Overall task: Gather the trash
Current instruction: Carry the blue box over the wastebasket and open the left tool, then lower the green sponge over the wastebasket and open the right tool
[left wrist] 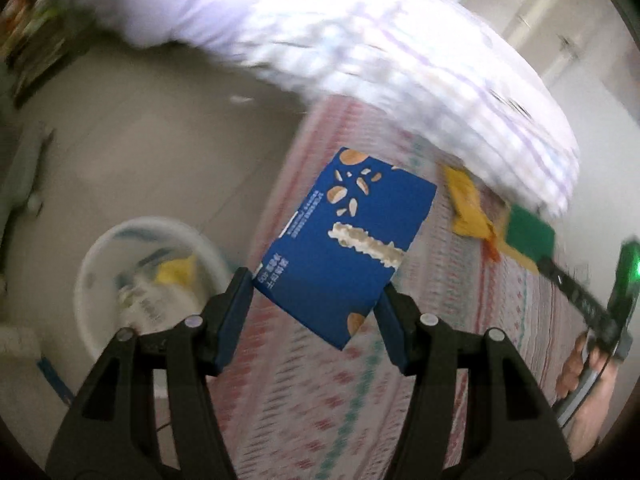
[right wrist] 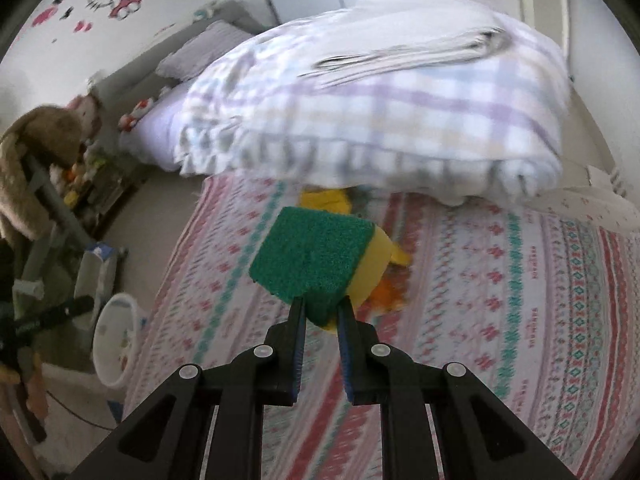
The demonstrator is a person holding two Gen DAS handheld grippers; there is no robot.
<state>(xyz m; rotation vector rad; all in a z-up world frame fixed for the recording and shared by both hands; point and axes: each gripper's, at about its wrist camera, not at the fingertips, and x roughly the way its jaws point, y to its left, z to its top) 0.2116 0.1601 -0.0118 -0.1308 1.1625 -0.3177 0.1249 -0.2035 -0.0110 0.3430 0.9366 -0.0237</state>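
Blue cardboard fills the left wrist view: a flattened snack box printed with oat flakes, pinched at its lower corners between the fingers of the left gripper, which is clamped on it and holds it tilted above the edge of the bed. Green and yellow show in the right wrist view — a scouring sponge, its green pad facing up, squeezed at one end by the narrowly closed right gripper and lifted clear of the patterned bedsheet. So both pieces of trash are in hand, and the step is the carry to the bin. A white wastebasket stands on the floor just beside the bed, already holding wrappers. The next move, I judge, calls for swinging the box over that rim before letting go — then the sponge. A yellow wrapper lies on the sheet near the folded checked quilt, not yet collected.
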